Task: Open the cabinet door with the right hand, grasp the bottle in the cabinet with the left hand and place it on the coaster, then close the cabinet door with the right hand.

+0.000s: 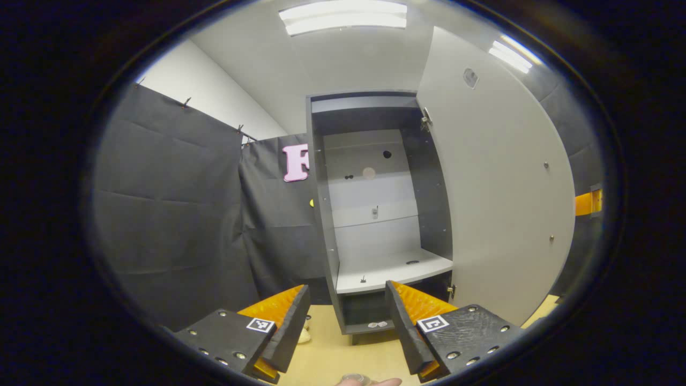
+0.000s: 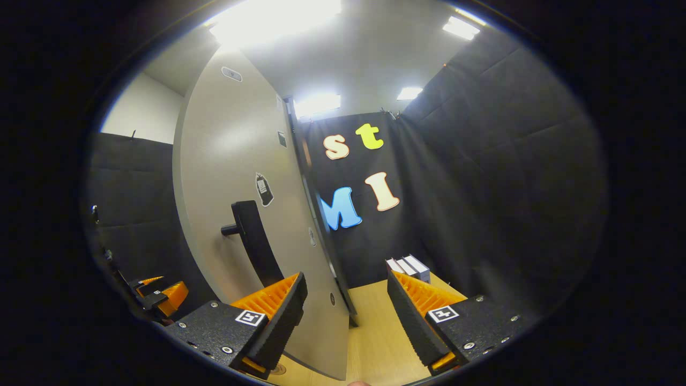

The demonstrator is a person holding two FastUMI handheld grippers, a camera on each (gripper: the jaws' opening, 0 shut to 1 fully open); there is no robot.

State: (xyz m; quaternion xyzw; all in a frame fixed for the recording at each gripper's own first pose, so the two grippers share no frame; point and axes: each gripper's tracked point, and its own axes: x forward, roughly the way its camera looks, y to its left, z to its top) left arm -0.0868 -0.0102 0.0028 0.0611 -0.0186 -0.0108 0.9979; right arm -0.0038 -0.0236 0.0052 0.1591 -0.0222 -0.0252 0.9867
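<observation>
Grey cabinet (image 1: 375, 241), tall and narrow with a dark carcass and a pale back panel, is seen standing on a light wooden table (image 1: 332, 354), and everything else is placed relative to it. Its large pale grey door (image 1: 493, 203) is swung wide open at the cabinet's right side, so that the interior is exposed. A pale shelf (image 1: 386, 271) is set low inside the cabinet, with a dark compartment beneath it.

In the right gripper view the outer face of the door (image 2: 230, 161) is seen edge-on, and a long black curved handle (image 2: 254, 241) is mounted on it, standing off from the face. A small dark sticker (image 2: 262, 188) is fixed just above the handle.

The left gripper (image 1: 348, 289) is held in front of the cabinet, pointed at the shelf; its jaws are spread wide and nothing is held between them. The right gripper (image 2: 347, 279) is held beside the door's outer face, near the handle but apart from it; its jaws are likewise spread wide and empty. The left gripper (image 2: 158, 297) is also seen beyond the door.

A few white box-like items (image 2: 410, 266) are stacked on the table, to the cabinet's right.

A small clear rounded object (image 1: 356, 379) is glimpsed on the table in front of the cabinet, well outside it; whether it is the bottle cannot be told.
</observation>
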